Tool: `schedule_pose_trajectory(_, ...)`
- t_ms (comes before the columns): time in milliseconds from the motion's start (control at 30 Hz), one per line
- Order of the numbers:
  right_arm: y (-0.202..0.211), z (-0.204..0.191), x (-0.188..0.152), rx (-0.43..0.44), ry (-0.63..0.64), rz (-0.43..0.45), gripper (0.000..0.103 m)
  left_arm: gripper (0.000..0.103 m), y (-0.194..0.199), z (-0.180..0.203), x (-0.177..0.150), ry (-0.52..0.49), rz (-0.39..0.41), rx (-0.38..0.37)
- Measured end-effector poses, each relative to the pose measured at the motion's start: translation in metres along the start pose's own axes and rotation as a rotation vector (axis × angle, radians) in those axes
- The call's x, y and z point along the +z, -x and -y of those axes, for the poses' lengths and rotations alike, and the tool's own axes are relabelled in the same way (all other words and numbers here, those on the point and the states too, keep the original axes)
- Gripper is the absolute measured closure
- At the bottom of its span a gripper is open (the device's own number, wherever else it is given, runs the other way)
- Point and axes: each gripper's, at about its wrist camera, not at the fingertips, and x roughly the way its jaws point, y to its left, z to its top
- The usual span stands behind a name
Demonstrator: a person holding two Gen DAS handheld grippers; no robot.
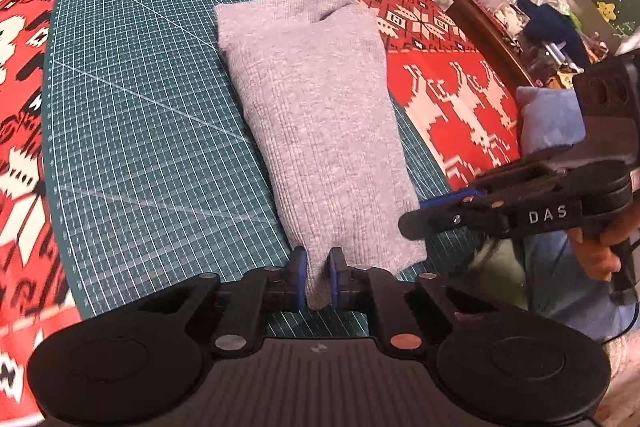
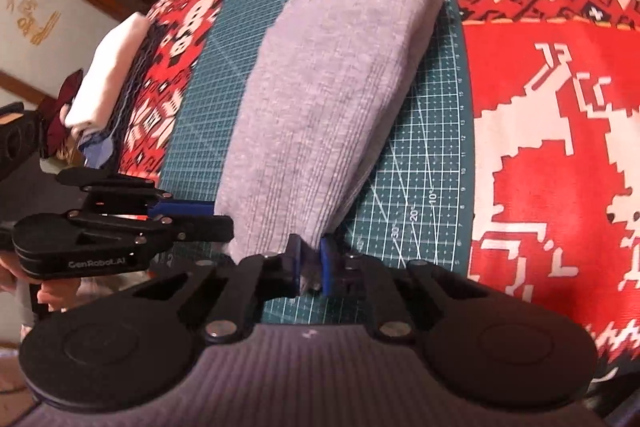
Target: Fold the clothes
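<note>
Grey garment point(image 1: 316, 115): lying folded on the mat point(image 1: 140, 131). You are pinching its near edge: left hand-held gripper point(image 1: 319, 277) clamping one corner, right hand-held gripper point(image 2: 310, 263) the other.

The grey garment point(image 1: 320, 131) is showing as soft ribbed knit cloth, matt and slightly fuzzy. The green cutting mat point(image 1: 152, 131) is looking like smooth rubbery plastic with a faint sheen. The red patterned tablecloth point(image 2: 560, 75) is appearing as matt woven cloth. Both grippers point(image 1: 319, 277) point(image 2: 310, 265) are showing matt black plastic, blue pads and shiny metal rivets
</note>
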Motion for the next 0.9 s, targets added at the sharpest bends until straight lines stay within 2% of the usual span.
schedule_pose_trajectory(233,0.017,0.003,-0.037,-0.009,0.050,-0.065,0.093,0.091,0.001,0.037,-0.036,-0.020,-0.076,-0.051)
schedule_pose_trajectory(367,0.030,0.012,-0.041,0.006,0.019,-0.039,0.086,0.089,0.006,0.035,-0.038,-0.020,-0.072,-0.042)
schedule_pose_trajectory(467,0.042,0.014,-0.028,-0.021,0.035,0.033,0.084,0.088,0.022,0.029,-0.031,-0.019,-0.025,-0.018)
schedule_pose_trajectory(633,0.048,0.012,0.015,-0.097,0.083,0.173,0.076,0.077,0.041,0.010,-0.004,0.012,0.083,0.037)
schedule_pose_trajectory(767,0.045,0.017,0.051,-0.099,0.066,0.227,0.076,0.075,0.038,-0.022,0.029,0.053,0.176,0.116)
schedule_pose_trajectory(867,0.044,0.016,0.068,-0.107,0.081,0.245,0.076,0.072,0.025,-0.049,0.056,0.092,0.192,0.140)
schedule_pose_trajectory(900,0.043,0.015,0.071,-0.101,0.078,0.244,0.076,0.072,0.020,-0.061,0.062,0.127,0.176,0.116)
